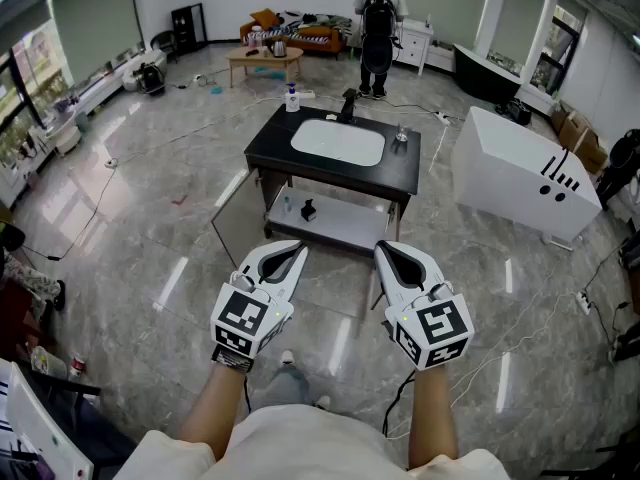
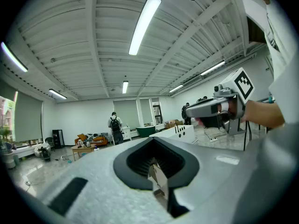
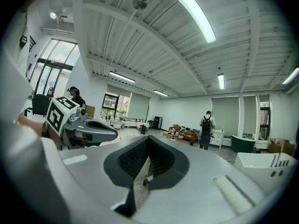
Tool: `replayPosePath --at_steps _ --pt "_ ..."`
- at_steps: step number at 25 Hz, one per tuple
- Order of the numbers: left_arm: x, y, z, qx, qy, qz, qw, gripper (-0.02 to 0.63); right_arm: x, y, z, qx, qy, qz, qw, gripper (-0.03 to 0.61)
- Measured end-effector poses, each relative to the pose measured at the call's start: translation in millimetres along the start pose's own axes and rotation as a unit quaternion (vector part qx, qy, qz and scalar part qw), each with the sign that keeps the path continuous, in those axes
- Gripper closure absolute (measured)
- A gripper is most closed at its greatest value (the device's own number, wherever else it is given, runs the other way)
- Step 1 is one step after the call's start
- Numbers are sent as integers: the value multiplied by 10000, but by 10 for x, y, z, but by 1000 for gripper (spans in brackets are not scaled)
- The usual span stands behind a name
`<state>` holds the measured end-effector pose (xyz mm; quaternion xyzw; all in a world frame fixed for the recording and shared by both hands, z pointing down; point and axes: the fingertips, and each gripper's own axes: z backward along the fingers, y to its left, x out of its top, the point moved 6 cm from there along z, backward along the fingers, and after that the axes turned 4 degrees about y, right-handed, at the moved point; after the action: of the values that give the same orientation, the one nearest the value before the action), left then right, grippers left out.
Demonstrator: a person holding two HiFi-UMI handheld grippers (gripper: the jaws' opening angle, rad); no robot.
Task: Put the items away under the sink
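Head view looks steeply down over my two hands, held level and side by side above the glossy grey floor (image 1: 130,268). My left fingers (image 1: 293,256) are pressed together with nothing between them, and the left gripper view shows the same: the dark pads meet and no item sits in them. My right fingers (image 1: 388,256) are pressed together too, likewise empty, and the right gripper view confirms it.

Well ahead of both hands stands the black-topped desk (image 1: 268,150) with a white sink (image 1: 337,142) set into it and a dark faucet (image 1: 348,102) at the back edge. A white pump bottle (image 1: 292,98) stands at the desk's back left corner, beside the sink. A small grey item (image 1: 400,138) stands on the desk just right of the sink; I cannot tell what it is. Under the sink, a cabinet door (image 1: 230,213) hangs open on the left and a pale shelf (image 1: 345,223) is exposed. On that shelf sits a small dark item (image 1: 308,209), with a small clear item (image 1: 287,206) just beside it on its left.

Beyond the desk a person with a black backpack (image 1: 378,28) stands facing away. A white tub (image 1: 520,173) sits off to the right.
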<state>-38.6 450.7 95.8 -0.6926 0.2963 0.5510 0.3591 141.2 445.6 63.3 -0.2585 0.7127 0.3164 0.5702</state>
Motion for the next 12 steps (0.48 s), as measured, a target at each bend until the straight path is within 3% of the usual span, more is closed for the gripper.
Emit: replayPosePath --at_steps 12 --pt "115 -238 -9 -121 -20 -115 9999 614 -69 -160 262 -219 -201 -529 9982 571"
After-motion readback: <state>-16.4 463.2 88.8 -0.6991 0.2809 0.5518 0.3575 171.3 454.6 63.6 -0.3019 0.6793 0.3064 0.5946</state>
